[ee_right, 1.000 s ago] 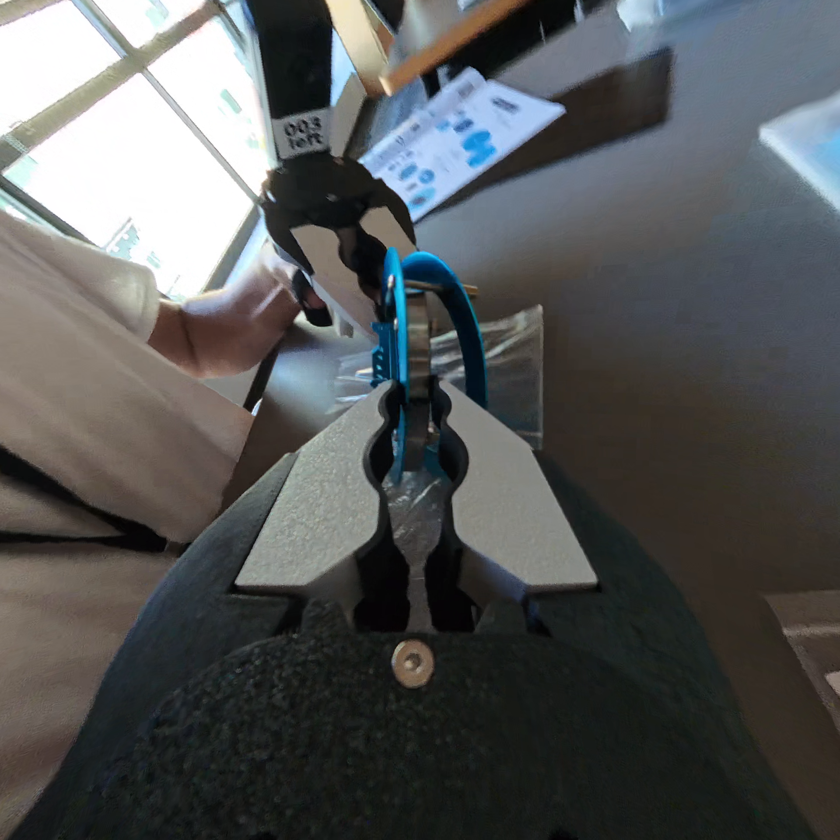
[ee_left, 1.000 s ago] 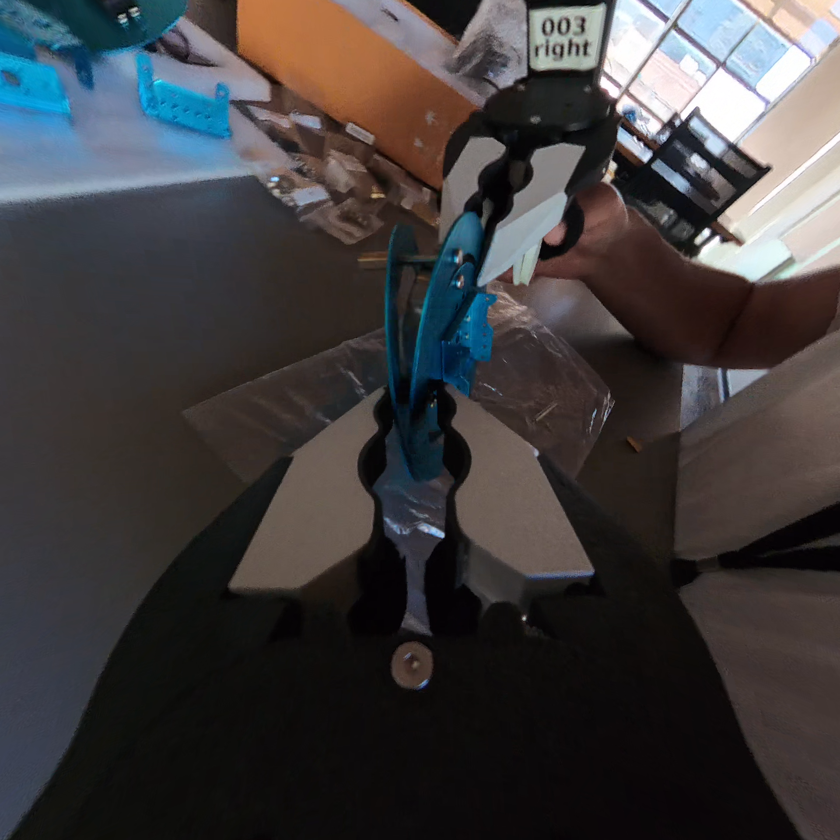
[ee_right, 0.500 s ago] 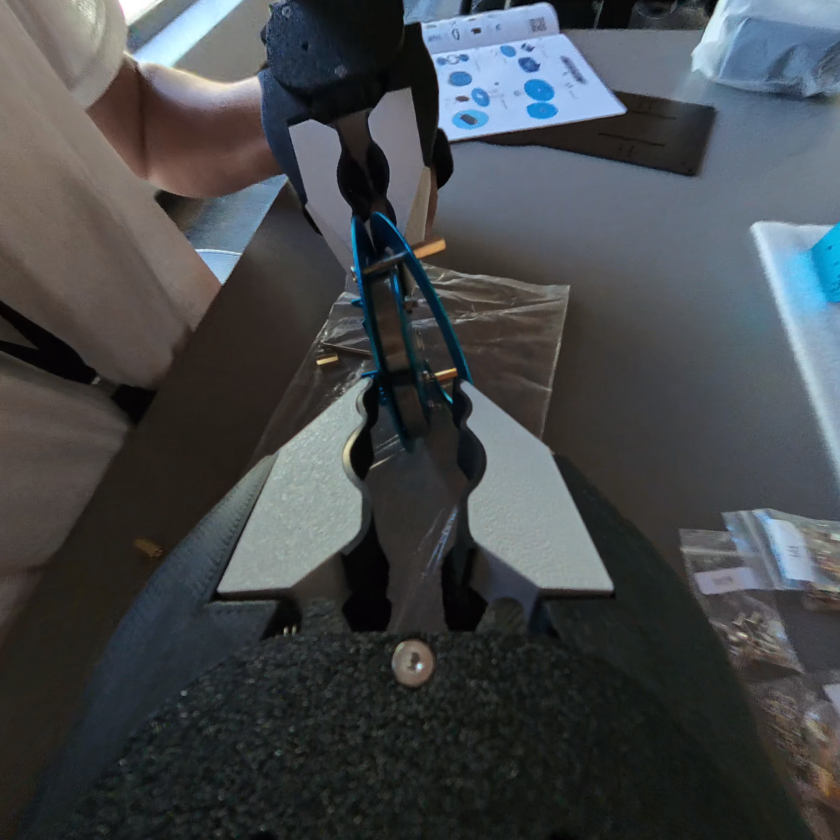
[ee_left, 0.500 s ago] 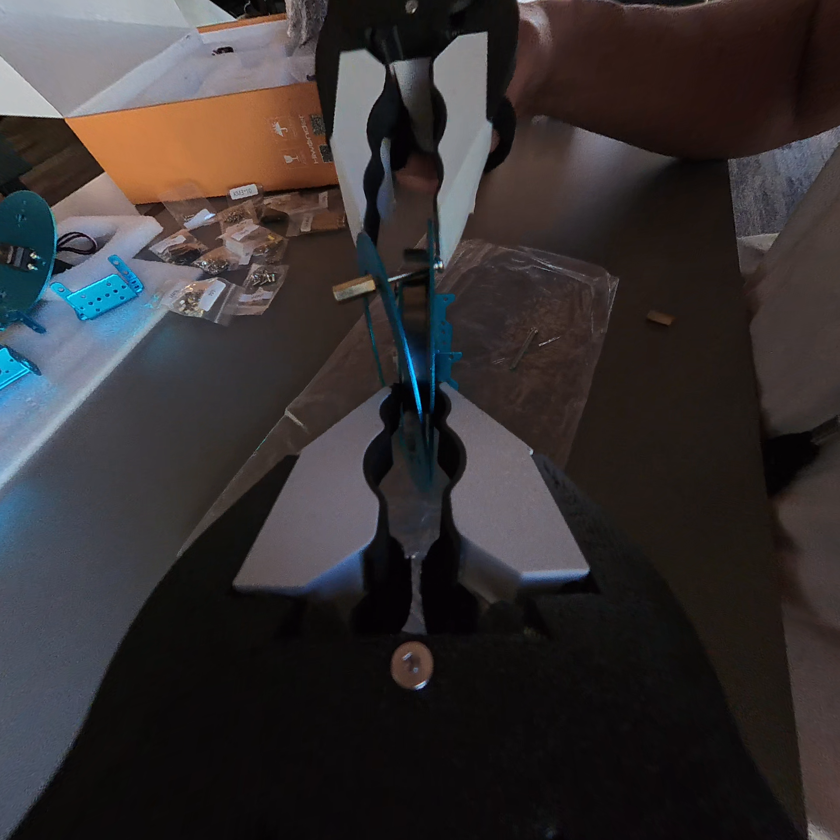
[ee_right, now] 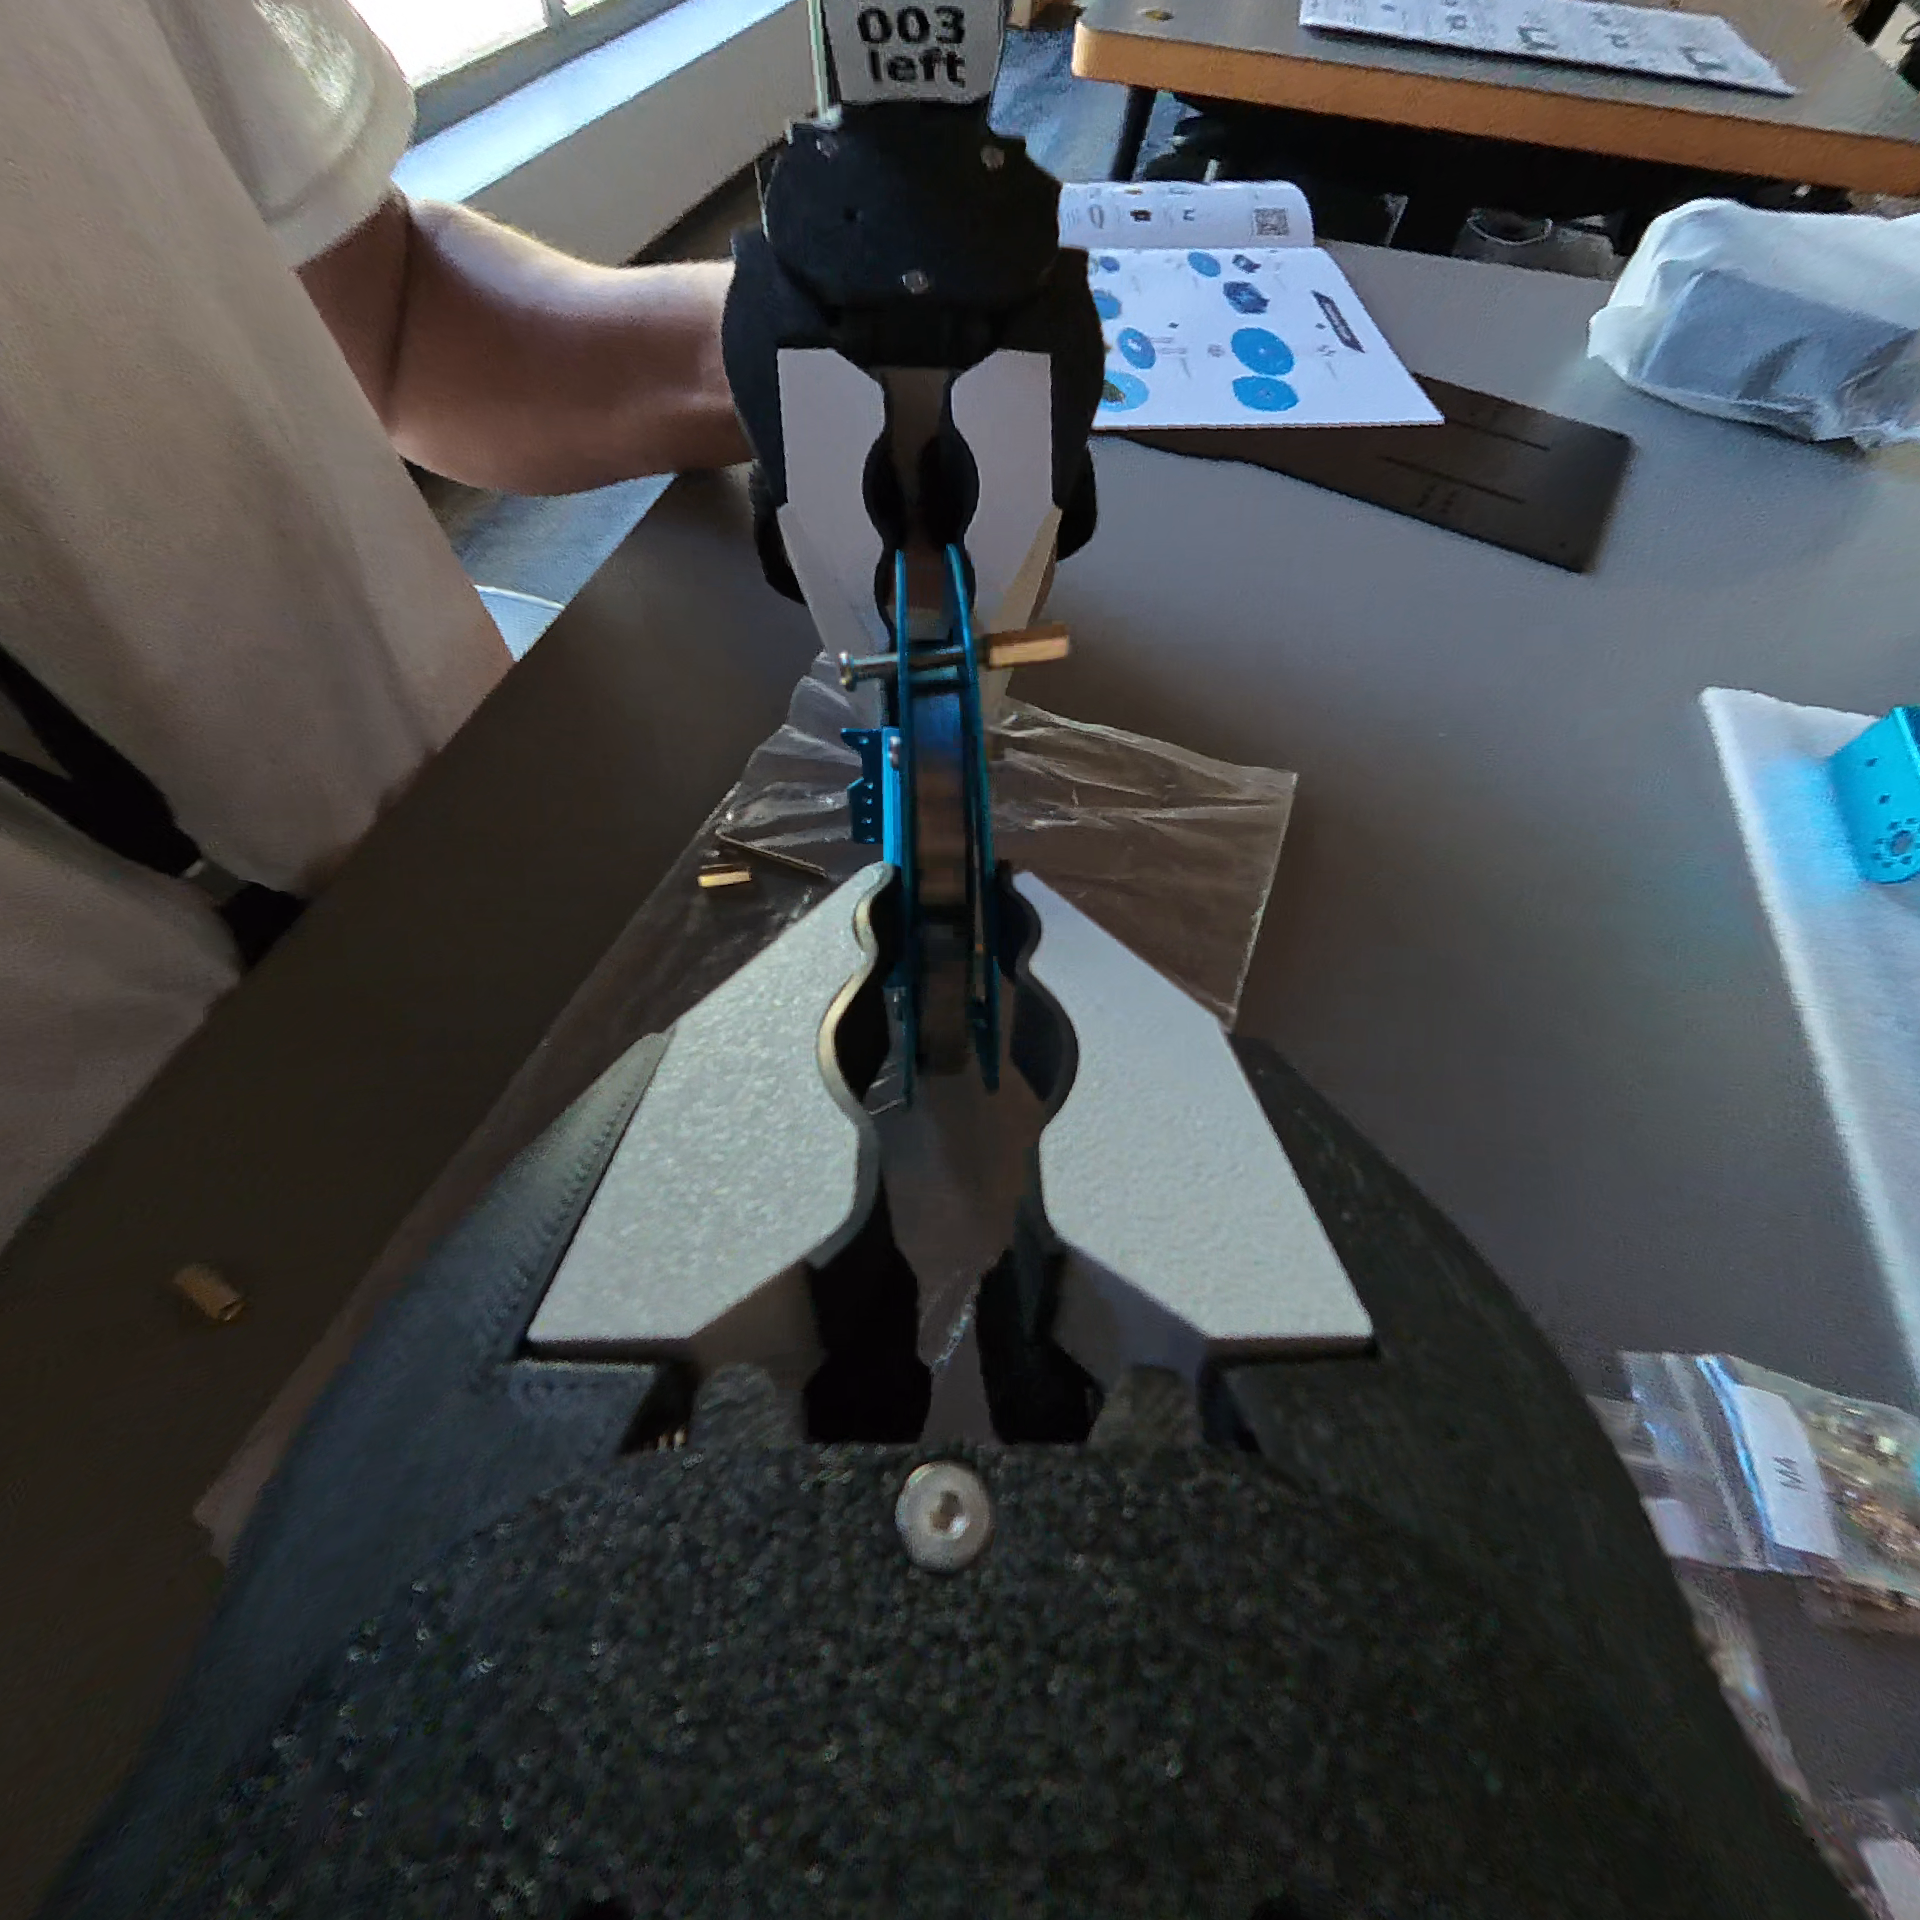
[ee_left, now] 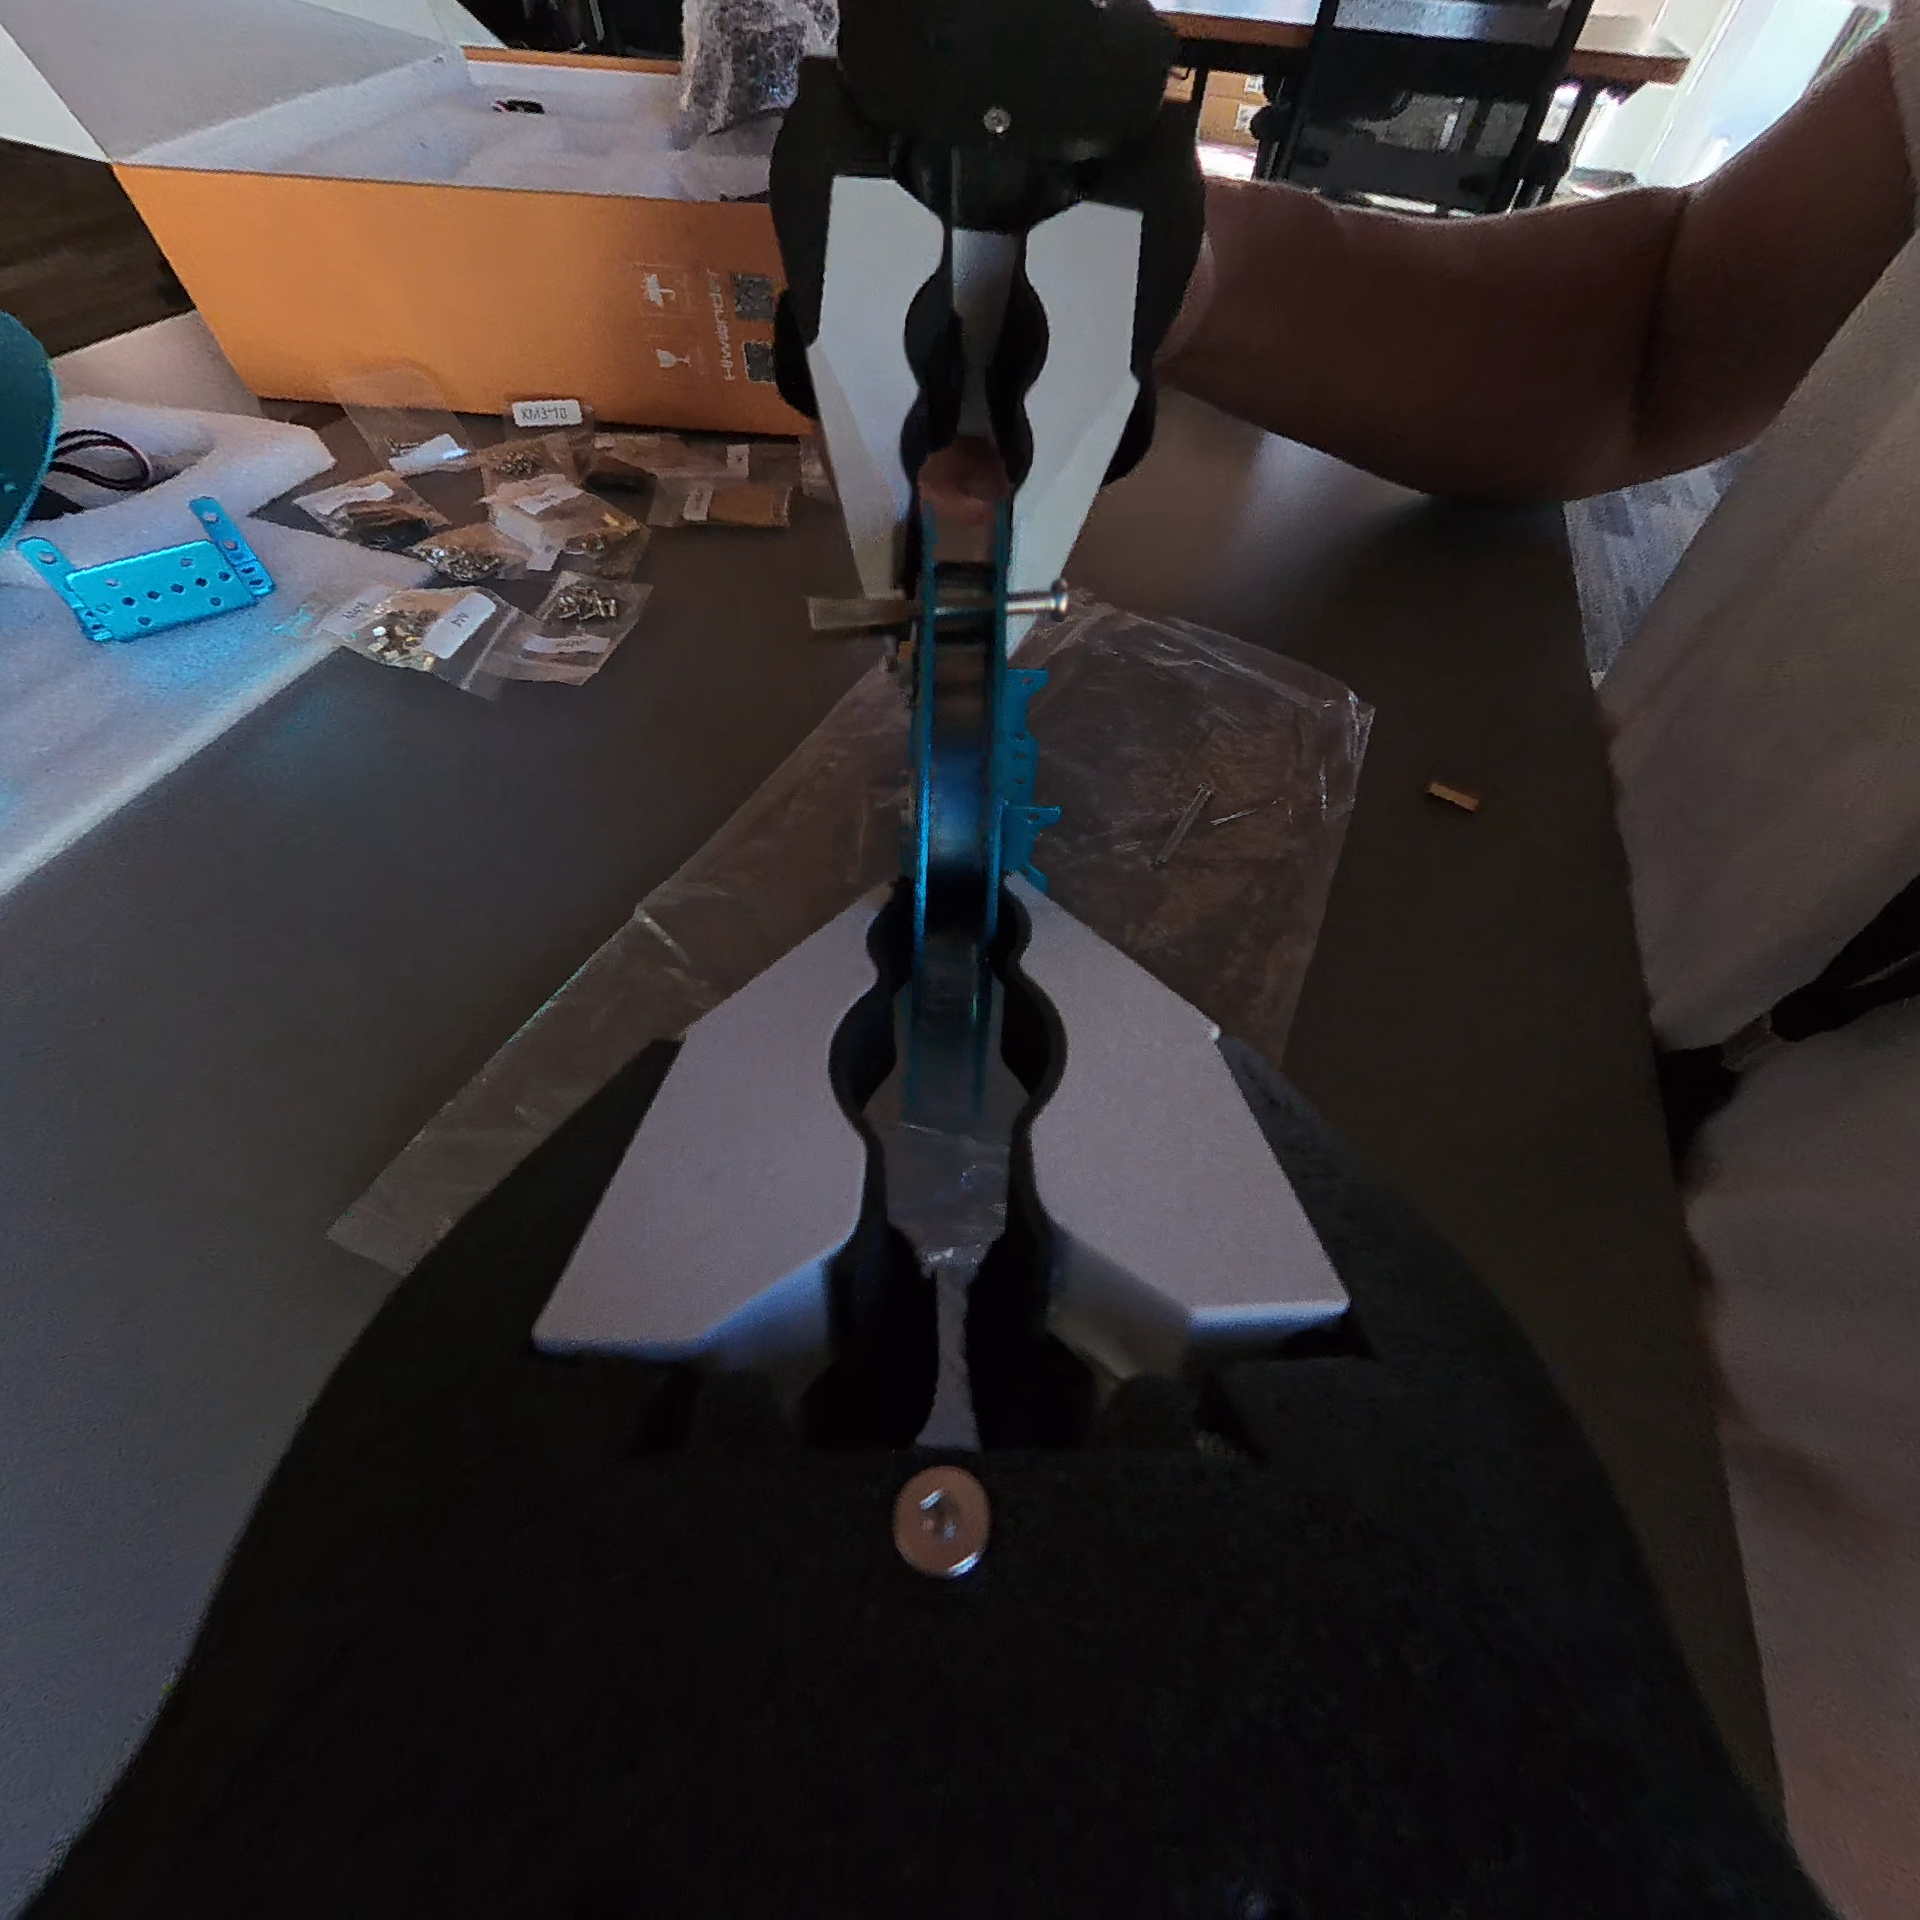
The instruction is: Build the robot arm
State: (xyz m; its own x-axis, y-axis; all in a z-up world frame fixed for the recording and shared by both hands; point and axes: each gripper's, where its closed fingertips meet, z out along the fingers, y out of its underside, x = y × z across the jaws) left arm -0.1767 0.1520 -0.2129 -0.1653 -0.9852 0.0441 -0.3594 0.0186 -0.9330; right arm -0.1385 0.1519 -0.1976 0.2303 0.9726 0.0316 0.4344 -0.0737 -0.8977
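The two grippers face each other over the dark table (ee_left: pixel 312 935), and between them they hold one blue disc assembly (ee_left: pixel 951 831) edge-on, upright, above a clear plastic sheet (ee_left: pixel 1195 748). The left gripper (ee_left: pixel 951 997) pinches its near edge; the right gripper (ee_right: pixel 940 987) pinches the opposite edge, its fingers (ee_right: pixel 727 1122) pressed against the two blue plates. A screw with a brass spacer (ee_right: pixel 1029 649) crosses the plates near the left gripper's end. Small bags of hardware (ee_left: pixel 478 561) lie by an orange box (ee_left: pixel 468 301), and a blue bracket (ee_left: pixel 156 592) rests on white foam. An instruction sheet (ee_right: pixel 1247 343) lies farther off.
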